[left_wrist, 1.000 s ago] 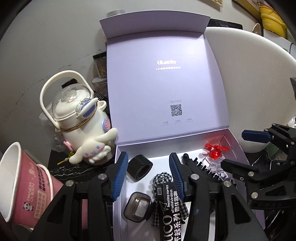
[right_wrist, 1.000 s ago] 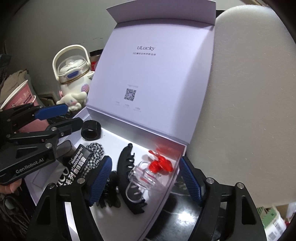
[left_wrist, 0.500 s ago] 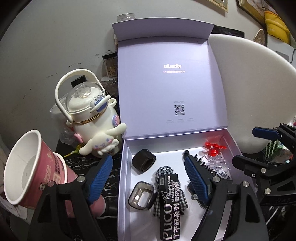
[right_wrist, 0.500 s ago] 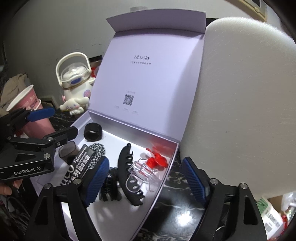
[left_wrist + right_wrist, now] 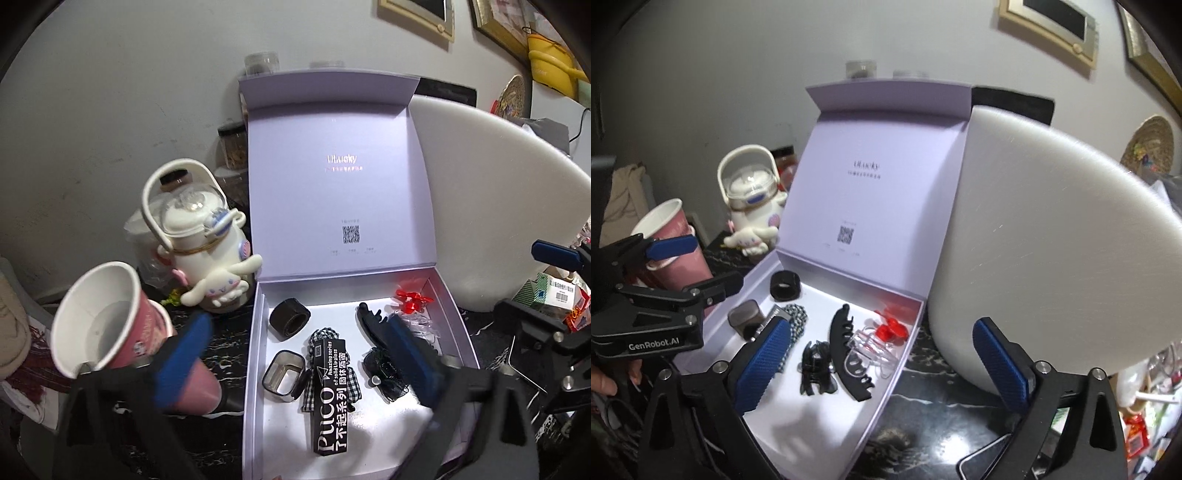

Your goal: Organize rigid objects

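A pale lilac gift box [image 5: 258, 369] sits open on a dark marbled surface [image 5: 923, 406], its lid [image 5: 332, 203] standing upright at the back with a small printed code on the inside. Several small rigid things lie inside the box. Near the back left corner is a black ring-shaped cap [image 5: 290, 320]. In front of it rests a smoky translucent square case [image 5: 283, 376]. Beside that lies a long black tube box [image 5: 330, 397] with white lettering, lying on a black-and-white checked bow [image 5: 324, 336]. To the right is a long black claw hair clip [image 5: 849, 356], with a smaller black clip [image 5: 816, 365] just beside it. A clear plastic clip [image 5: 875, 347] and a small red clip [image 5: 892, 329] lie toward the back right corner.

The left tongs [image 5: 295, 360] hang above the front of the box, jaws spread wide and holding nothing; one blue pad is over the surface left of the box, the other over the black clips. The right tongs [image 5: 886, 365] are likewise spread wide and empty, straddling the box's right front corner.

Left of the box stand a white cartoon-dog kettle bottle [image 5: 201, 243] with a loop handle and a pink paper cup [image 5: 107, 325] tilted toward the camera. A large white foam panel [image 5: 1052, 240] leans just right of the box, against the lid's edge.
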The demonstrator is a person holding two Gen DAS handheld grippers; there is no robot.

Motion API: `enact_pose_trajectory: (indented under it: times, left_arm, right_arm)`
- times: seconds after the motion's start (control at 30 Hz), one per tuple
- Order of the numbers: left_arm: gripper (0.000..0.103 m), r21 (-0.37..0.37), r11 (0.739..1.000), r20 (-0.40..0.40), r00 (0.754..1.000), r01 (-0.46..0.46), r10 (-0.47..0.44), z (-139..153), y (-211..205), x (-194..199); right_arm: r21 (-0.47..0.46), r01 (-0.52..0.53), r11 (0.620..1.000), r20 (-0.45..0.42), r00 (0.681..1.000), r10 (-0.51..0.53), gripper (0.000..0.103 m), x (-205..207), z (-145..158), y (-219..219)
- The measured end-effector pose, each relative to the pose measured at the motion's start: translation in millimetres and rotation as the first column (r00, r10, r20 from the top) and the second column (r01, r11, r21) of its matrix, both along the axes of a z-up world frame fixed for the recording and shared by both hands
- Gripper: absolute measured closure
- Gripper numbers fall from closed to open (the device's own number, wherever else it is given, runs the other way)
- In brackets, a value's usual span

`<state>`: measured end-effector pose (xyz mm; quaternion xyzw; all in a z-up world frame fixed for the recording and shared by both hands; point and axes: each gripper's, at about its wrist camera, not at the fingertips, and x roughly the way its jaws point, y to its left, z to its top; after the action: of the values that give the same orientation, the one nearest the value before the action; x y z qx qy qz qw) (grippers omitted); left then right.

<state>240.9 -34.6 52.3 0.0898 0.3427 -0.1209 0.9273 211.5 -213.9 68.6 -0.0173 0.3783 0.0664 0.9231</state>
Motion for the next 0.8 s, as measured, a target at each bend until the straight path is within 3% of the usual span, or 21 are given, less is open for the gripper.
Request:
enact_pose_trajectory:
  times: [0.53,0.8]
  left_arm:
    - [0.000,-0.025,1.000,0.028,1.000,-0.005,0.006,37.0,10.8,-67.2]
    - [0.000,-0.033,0.999,0.047,0.999,-0.016,0.018,42.3,16.9,-103.6]
  right_arm:
    - [-0.013,0.030,0.999,0.080,0.996,-0.029,0.000,-63.7,38.2,1.6]
    - [-0.009,0.031,0.999,0.103,0.994,-0.030,0.000,-100.3,45.2,4.4]
